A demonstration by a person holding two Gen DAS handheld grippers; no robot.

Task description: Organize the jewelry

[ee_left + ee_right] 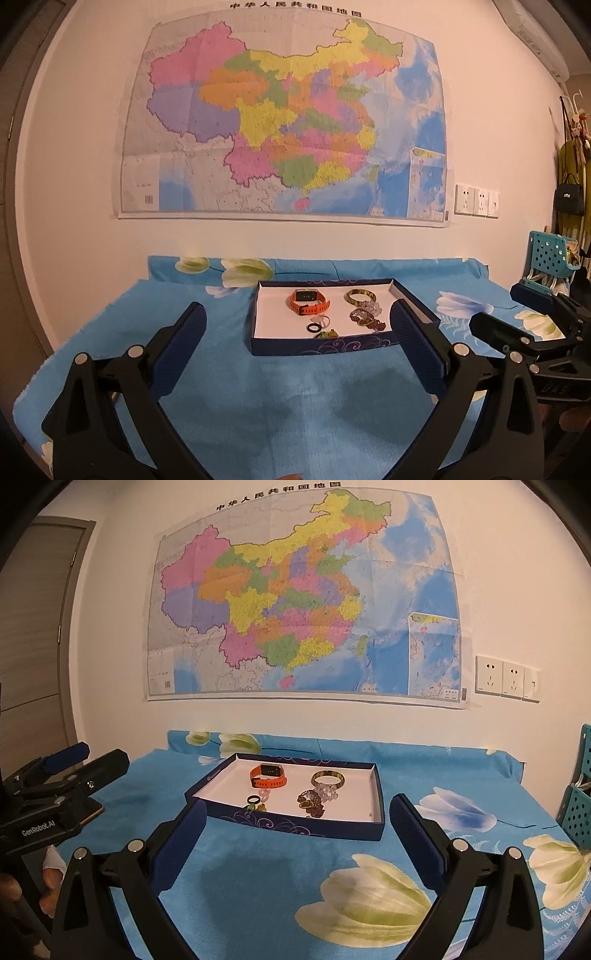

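Left gripper (297, 323) held low over blue flowered cloth (295, 387), jaws spread wide, nothing gripped. Right gripper (297, 814) likewise wide apart, empty (also seen at right edge of left view). Beyond fingertips, dark blue box (295, 823) set on cloth: orange watch (267, 776), green bangle (328, 777), black ring (252, 799), bead bracelets (312, 803) laid inside. Wall map (288, 118) hung behind.

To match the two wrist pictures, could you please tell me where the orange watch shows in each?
Left wrist: orange watch just above centre, in the tray's back left.
Right wrist: orange watch left of centre, in the tray's back left.
Shared landmark: the green bangle to its right.
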